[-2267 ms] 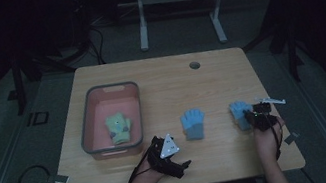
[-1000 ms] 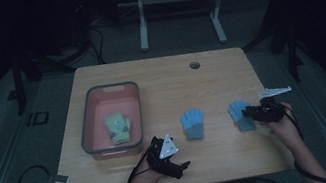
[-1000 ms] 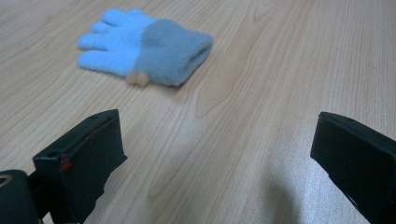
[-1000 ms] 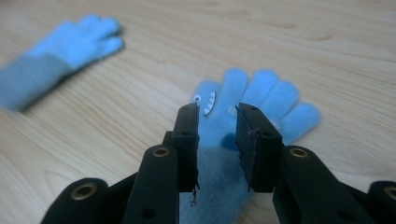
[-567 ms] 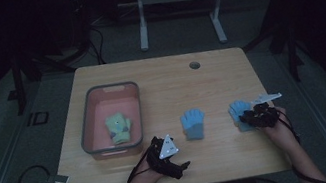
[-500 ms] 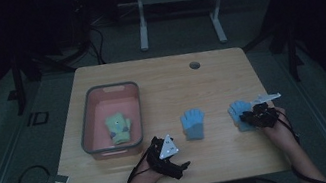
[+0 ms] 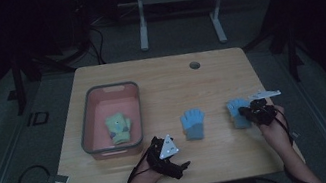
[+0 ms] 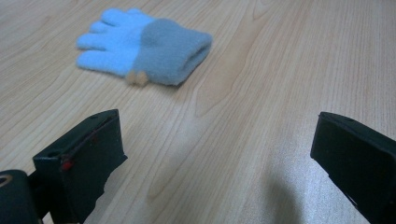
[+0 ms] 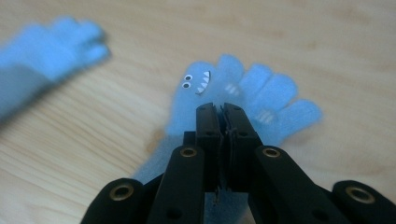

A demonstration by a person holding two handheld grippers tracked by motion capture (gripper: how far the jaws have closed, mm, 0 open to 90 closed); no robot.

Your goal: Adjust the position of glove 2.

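Note:
Two blue gloves lie on the wooden table (image 7: pixel 160 84). The right glove (image 7: pixel 236 110) has a cartoon face (image 9: pixel 197 82). My right gripper (image 7: pixel 246 113) lies low over it; its jaws have just been closing and now meet on the glove's fabric (image 9: pixel 261 93), near the palm, at the gripper's tip (image 9: pixel 223 109). The middle glove (image 7: pixel 193 123), with a grey cuff (image 8: pixel 144 44), lies flat and untouched. My left gripper (image 7: pixel 184 166) rests open near the front edge, its jaws (image 8: pixel 219 158) wide apart and the glove well ahead of them.
A grey-rimmed pink tray (image 7: pixel 87 130) stands at the left with a green glove (image 7: pixel 118 127) in it. A round hole (image 7: pixel 194 65) is at the table's far side. Dark floor, cables and a stand surround the table.
My right hand has shifted left from the table's right edge onto the face glove, and its jaws have closed there. The left gripper and the middle glove have kept still.

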